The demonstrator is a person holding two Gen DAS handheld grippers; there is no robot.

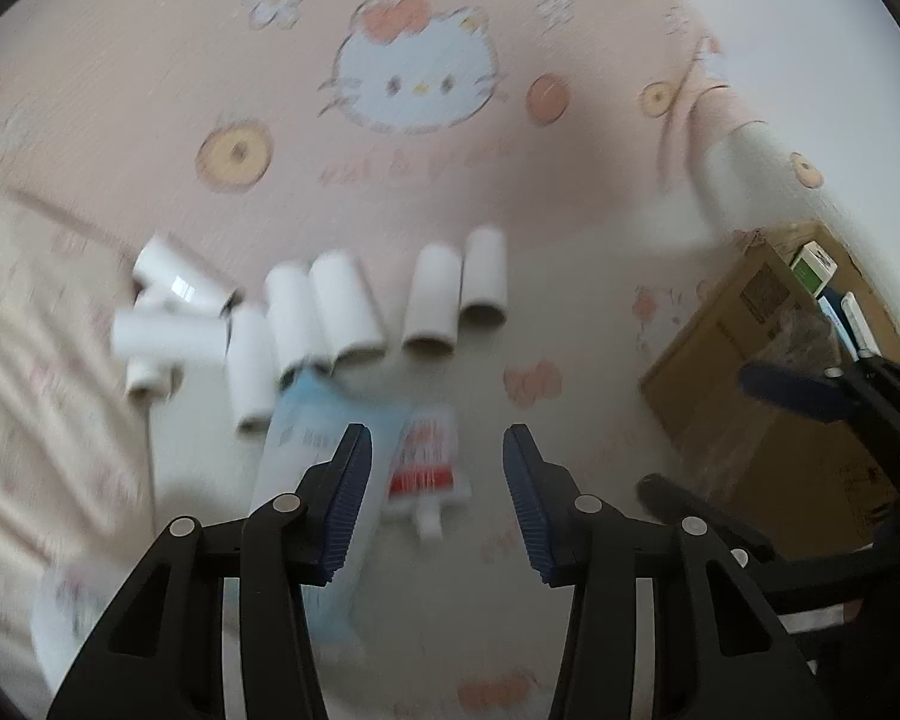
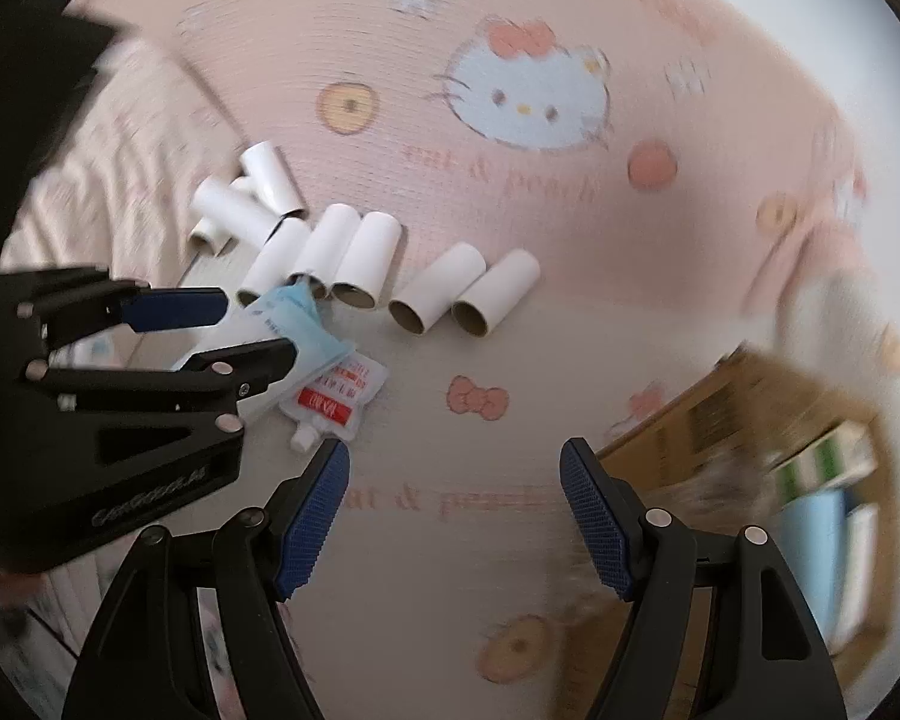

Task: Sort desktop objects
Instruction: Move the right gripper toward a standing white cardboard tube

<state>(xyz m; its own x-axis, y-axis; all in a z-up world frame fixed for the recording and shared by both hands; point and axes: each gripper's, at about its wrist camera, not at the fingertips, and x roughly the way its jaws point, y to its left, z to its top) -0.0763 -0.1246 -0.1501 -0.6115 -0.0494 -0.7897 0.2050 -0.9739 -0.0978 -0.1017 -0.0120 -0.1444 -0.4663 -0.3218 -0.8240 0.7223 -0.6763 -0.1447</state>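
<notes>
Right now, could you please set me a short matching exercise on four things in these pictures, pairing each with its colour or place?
Things:
1. paper tubes
2. spouted pouch
3. cardboard box
4. blue tube

Descriptions:
A. brown, open, at the right edge of the mat
B. white, lying in a row and a heap
C. light blue, under the left gripper
D. white with a red label, beside the blue tube

Pairs: 1-B, 2-D, 3-A, 4-C

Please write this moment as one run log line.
left claw: open, empty, above blue tube and red pouch | right claw: open, empty, near box | paper tubes: untouched
</notes>
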